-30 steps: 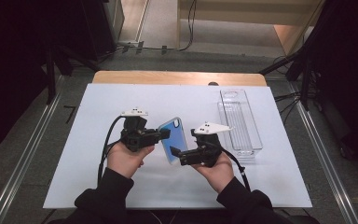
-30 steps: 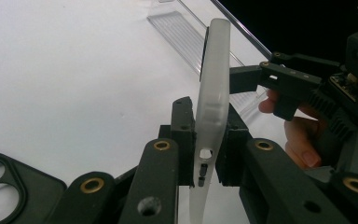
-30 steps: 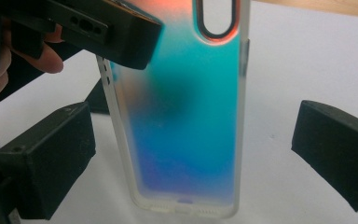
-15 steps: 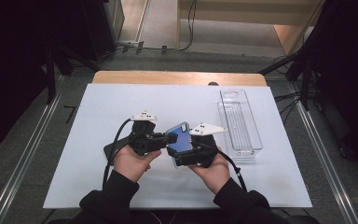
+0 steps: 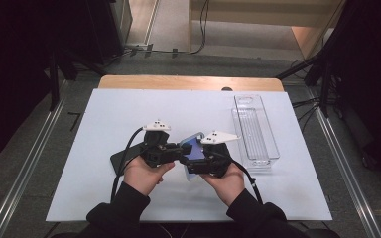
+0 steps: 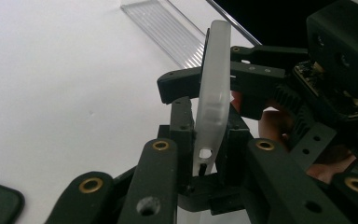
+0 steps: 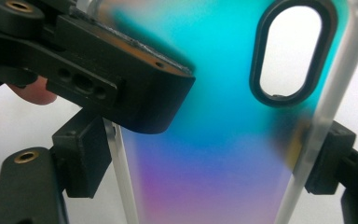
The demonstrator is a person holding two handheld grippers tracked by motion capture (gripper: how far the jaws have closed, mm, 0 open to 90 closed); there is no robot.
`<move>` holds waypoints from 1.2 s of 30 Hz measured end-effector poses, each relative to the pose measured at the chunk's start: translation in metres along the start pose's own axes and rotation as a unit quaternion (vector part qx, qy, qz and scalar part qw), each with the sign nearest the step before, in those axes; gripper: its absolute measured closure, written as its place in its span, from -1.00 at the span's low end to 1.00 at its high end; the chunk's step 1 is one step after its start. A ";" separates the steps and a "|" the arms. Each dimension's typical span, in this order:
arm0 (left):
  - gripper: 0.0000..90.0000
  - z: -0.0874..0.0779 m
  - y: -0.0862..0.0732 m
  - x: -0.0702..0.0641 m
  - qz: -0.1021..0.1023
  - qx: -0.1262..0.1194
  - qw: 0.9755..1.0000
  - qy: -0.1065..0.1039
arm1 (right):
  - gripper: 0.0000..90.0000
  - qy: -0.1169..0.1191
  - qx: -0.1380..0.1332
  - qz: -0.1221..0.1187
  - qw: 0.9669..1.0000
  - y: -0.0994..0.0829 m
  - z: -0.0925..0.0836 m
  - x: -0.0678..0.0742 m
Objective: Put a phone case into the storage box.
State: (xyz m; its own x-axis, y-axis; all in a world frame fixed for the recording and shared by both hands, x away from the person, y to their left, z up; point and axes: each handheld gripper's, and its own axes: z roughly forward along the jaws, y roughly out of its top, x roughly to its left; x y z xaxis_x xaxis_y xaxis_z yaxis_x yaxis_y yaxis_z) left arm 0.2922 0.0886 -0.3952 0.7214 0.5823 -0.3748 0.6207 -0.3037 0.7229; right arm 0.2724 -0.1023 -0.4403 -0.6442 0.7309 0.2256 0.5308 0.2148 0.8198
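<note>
phone case [image 5: 193, 147] now between both grippers

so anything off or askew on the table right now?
Nothing looks damaged or spilled. The phone case is off the table, held between the left gripper and the right gripper. A dark phone lies flat by the left hand, and the clear tray sits straight at the right.

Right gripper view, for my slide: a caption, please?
Iridescent phone case spans the right gripper, the left gripper clamping its edge.
</note>
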 end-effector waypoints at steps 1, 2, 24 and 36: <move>0.74 0.000 0.000 0.000 0.003 -0.001 1.000 -0.002 | -0.63 0.001 -0.002 0.000 1.000 0.000 0.000 0.000; 0.71 -0.001 0.001 0.000 0.006 -0.002 1.000 -0.001 | -0.63 0.003 -0.001 0.001 1.000 0.000 0.000 -0.001; -0.11 -0.018 0.007 0.014 -0.006 0.001 1.000 -0.007 | -0.63 -0.021 0.007 0.022 1.000 0.001 -0.007 -0.031; -0.32 -0.011 -0.009 0.023 0.050 0.018 0.998 -0.037 | -0.63 -0.032 0.000 0.030 0.999 0.005 -0.019 -0.049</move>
State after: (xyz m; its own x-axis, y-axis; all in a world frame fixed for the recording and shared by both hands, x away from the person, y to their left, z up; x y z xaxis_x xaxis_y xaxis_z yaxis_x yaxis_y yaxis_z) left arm 0.2992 0.1133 -0.4039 0.8005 0.4908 -0.3440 0.5537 -0.3857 0.7380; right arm 0.2958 -0.1493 -0.4375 -0.5749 0.7823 0.2399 0.5670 0.1695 0.8061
